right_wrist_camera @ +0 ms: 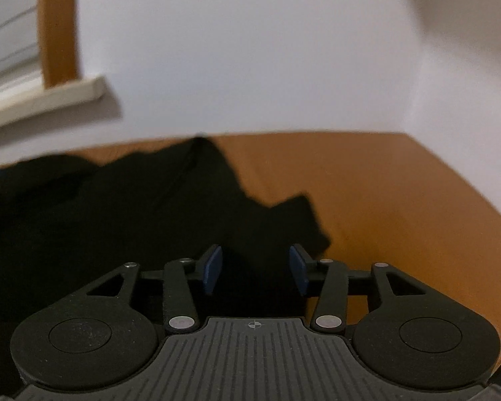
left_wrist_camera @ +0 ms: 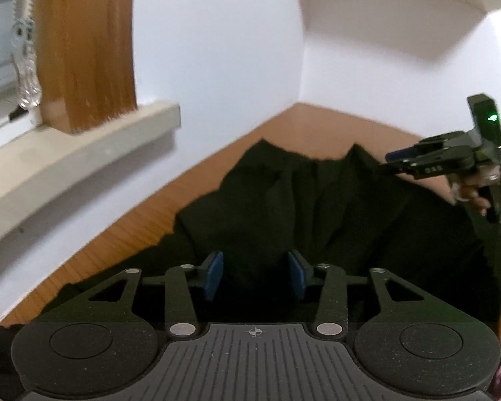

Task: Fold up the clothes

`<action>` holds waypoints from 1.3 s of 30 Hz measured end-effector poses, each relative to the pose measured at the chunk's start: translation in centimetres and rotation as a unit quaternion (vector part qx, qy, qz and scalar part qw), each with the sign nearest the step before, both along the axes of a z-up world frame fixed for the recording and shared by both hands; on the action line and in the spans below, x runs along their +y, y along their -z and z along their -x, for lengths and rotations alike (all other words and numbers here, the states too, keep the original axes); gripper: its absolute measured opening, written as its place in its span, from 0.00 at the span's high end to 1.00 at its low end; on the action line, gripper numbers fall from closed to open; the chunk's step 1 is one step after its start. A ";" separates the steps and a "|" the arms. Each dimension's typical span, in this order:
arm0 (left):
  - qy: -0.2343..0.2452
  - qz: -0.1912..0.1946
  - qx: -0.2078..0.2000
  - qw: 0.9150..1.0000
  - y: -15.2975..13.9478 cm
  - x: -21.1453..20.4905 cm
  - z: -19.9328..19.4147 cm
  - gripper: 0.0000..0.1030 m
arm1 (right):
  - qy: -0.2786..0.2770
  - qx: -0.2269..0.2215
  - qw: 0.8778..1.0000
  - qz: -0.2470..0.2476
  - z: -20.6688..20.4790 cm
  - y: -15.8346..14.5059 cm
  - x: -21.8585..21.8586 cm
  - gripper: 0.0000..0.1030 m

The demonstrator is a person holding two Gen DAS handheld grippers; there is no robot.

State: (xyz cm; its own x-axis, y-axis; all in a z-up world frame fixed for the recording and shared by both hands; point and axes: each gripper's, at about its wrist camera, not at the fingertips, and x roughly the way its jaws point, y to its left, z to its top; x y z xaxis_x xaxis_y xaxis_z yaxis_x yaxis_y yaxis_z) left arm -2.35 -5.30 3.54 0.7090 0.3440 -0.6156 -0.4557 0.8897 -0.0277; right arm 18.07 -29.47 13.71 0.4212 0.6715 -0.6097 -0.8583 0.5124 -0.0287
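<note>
**Black garment crumpled on tabletop**

A black garment (left_wrist_camera: 317,200) is seen heaped on the wooden tabletop (right_wrist_camera: 384,193), near the wall corner. Above it, the left gripper (left_wrist_camera: 255,275) and right gripper (right_wrist_camera: 255,269) are held partly open, nothing clamped.

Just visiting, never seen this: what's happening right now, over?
Left tongs open, right tongs open, both over the cloth. Black garment rumpled on the wooden table, unfolded. Nothing in the way.
</note>
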 end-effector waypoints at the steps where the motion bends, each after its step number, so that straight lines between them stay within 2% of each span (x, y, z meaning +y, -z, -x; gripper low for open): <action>1: -0.001 0.001 0.002 1.000 0.4 0.0 0.1 0.53 | -0.009 0.003 1.000 0.003 0.5 0.3 -0.1 0.55; 6: -0.009 0.008 0.006 1.000 2.0 0.0 1.0 0.53 | -0.035 0.018 0.999 0.000 2.6 1.0 -0.3 0.55; 12: -0.016 0.008 -0.008 1.000 3.0 -0.6 3.1 0.53 | -0.048 0.019 0.999 0.000 4.2 1.0 -1.7 0.54; 15: -0.019 0.007 -0.009 1.000 3.0 -0.8 3.5 0.53 | -0.040 0.019 0.999 0.002 3.9 0.7 -1.7 0.49; 19: -0.022 0.006 -0.006 1.000 1.6 -0.5 2.8 0.53 | 0.004 0.005 1.000 -0.029 2.4 0.0 -1.2 0.47; 21: -0.020 -0.001 -0.015 1.000 0.4 -0.2 2.1 0.53 | 0.021 0.002 0.999 -0.042 1.5 -0.2 -0.7 0.47; 26: -0.012 -0.027 -0.018 0.999 -2.1 1.0 -1.0 0.45 | 0.024 -0.040 0.999 -0.014 0.2 0.4 1.6 0.47; 29: -0.004 -0.030 -0.007 1.000 -2.3 2.3 -4.0 0.39 | 0.015 -0.042 0.999 -0.013 -0.6 0.5 2.3 0.46; 34: 0.023 -0.023 0.020 0.999 -0.9 3.3 -7.7 0.40 | 0.009 -0.033 0.999 -0.012 -1.7 1.0 2.6 0.41; 35: 0.029 -0.022 0.025 0.999 -0.6 3.2 -8.0 0.47 | 0.008 -0.029 0.999 -0.015 -1.8 1.1 2.5 0.41; 38: 0.032 -0.027 0.026 0.999 0.0 3.5 -8.3 0.95 | 0.003 -0.019 1.000 -0.022 -2.0 1.4 2.1 0.41; 39: 0.028 -0.031 0.020 0.999 -0.2 3.8 -8.1 0.96 | 0.002 -0.018 1.000 -0.022 -2.0 1.4 2.0 0.41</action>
State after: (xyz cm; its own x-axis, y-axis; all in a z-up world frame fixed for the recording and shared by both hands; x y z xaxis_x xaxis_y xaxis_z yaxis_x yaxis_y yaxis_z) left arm 5.70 -1.47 3.77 0.7034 0.3436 -0.6222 -0.4057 0.9129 0.0455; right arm 20.07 -27.45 12.31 0.4454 0.6959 -0.5633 -0.8548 0.5176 -0.0364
